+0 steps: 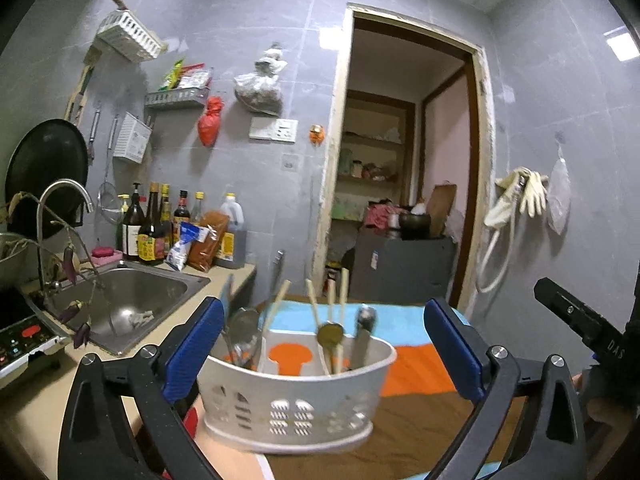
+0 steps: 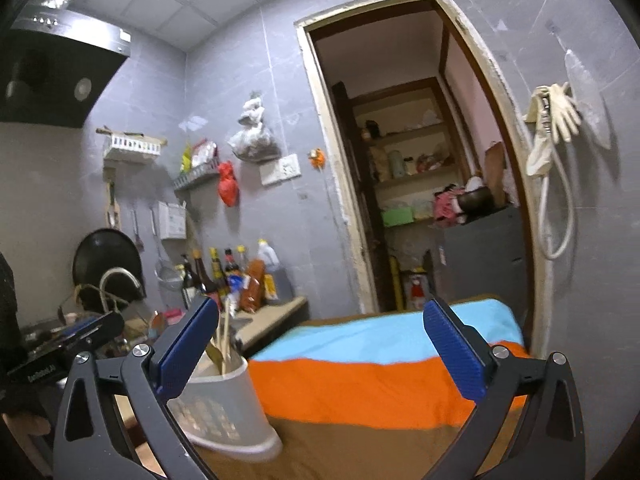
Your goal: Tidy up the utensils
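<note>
A white perforated utensil holder [image 1: 292,400] stands on the striped cloth of the table [image 1: 412,420]. It holds spoons [image 1: 330,334], a ladle-like spoon [image 1: 242,330] and several chopsticks [image 1: 278,306]. My left gripper [image 1: 324,348] is open, its blue pads either side of the holder without touching it. My right gripper [image 2: 320,356] is open and empty; the holder [image 2: 224,404] shows just right of its left pad, with chopsticks [image 2: 225,334] sticking up. The right gripper's body also shows at the right edge of the left wrist view [image 1: 580,320].
A steel sink [image 1: 128,304] with a tap [image 1: 60,208] lies to the left, with bottles [image 1: 160,228] behind it and an induction cooker [image 1: 24,336] at the near left. An open doorway [image 1: 404,168] is straight ahead. Gloves [image 1: 520,196] hang on the right wall.
</note>
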A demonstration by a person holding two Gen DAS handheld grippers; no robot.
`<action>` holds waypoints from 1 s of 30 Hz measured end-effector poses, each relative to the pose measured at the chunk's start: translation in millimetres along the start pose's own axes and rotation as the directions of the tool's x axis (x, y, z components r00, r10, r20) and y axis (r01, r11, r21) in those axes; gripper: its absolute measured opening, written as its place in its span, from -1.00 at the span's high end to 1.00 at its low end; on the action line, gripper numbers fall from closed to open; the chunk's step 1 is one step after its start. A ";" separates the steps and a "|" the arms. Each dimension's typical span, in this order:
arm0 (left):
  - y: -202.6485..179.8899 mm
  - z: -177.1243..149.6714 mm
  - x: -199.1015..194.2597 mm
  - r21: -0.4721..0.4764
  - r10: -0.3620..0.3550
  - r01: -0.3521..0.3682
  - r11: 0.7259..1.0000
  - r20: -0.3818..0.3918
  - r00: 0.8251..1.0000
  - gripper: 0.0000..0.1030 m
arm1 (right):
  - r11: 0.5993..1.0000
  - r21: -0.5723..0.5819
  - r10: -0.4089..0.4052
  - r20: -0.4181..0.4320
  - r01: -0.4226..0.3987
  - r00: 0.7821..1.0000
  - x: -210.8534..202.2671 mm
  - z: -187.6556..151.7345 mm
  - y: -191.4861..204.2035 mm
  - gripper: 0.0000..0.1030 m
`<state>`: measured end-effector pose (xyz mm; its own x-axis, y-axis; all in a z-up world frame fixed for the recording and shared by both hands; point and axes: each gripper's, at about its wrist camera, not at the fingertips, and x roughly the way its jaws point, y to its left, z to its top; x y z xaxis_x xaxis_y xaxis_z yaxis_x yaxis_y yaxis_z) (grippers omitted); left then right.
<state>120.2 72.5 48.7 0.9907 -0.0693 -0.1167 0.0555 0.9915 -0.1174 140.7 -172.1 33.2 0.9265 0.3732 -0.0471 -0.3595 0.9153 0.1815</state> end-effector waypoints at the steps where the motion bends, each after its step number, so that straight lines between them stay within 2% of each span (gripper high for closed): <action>1: -4.1 -1.4 -2.2 0.003 -0.006 0.006 1.000 -0.008 1.000 -0.91 | 1.000 -0.010 -0.014 -0.019 0.014 1.000 -3.0 -0.1 0.4 -1.00; 4: -13.3 -6.6 -8.2 -0.001 -0.019 0.019 1.000 -0.031 0.999 -0.91 | 0.995 -0.063 -0.079 -0.082 0.074 0.993 -15.7 -3.2 1.3 -1.00; 8: -21.7 -14.4 -16.7 0.001 -0.016 0.016 1.000 -0.051 0.999 -0.91 | 0.989 -0.088 -0.129 -0.109 0.119 0.986 -34.6 -10.5 -1.2 -1.00; 14: -29.4 -27.3 -33.5 0.029 0.028 -0.027 0.999 -0.058 0.998 -0.91 | 0.976 -0.121 -0.192 -0.105 0.179 0.976 -58.4 -18.8 -1.2 -1.00; 25: -36.8 -60.1 -66.6 0.059 0.088 -0.086 0.995 -0.036 0.995 -0.91 | 0.967 -0.115 -0.241 -0.109 0.229 0.964 -87.0 -47.8 1.1 -1.00; 30: -37.9 -69.2 -70.4 0.069 0.090 -0.086 0.994 -0.042 0.995 -0.91 | 0.962 -0.114 -0.259 -0.097 0.247 0.961 -92.1 -52.3 0.1 -1.00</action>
<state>39.8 32.2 -6.9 0.9856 0.0152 -0.1684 -0.0220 0.9990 -0.0382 49.5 -198.6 -13.8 0.9728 0.1366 -0.1873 -0.1293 0.9903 0.0509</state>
